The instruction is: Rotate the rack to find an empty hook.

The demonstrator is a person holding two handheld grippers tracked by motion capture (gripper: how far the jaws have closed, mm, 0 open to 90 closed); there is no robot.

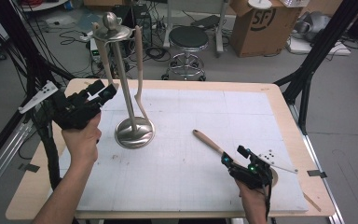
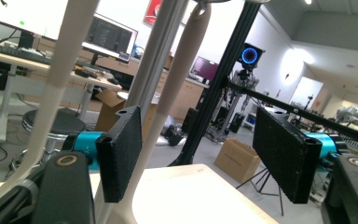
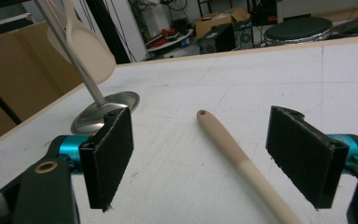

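Utensils are being hung on a metal stand (image 1: 128, 93) that sits left of centre on the white surface (image 1: 191, 154). Two pale ones already dangle from the stand's top disc: one (image 1: 103, 56) on the left, one (image 1: 140, 74) on the right, hooked by the holes in their handle ends so that the blades hang clear of the base. The left hand-held gripper (image 1: 98, 93) is just beside the left one, jaws wide apart and pressing on nothing; in the left gripper view a pale handle (image 2: 168, 93) runs up between the pads untouched, which reads as a release with the piece left to hang by itself. A third utensil (image 1: 212, 143), wooden-handled, lies flat on the surface right of the stand, its holed end toward the stand. The right hand-held gripper (image 1: 235, 158) rests low at its near end, jaws open to either side of the handle (image 3: 242, 158) without touching, likely lined up to close on it.
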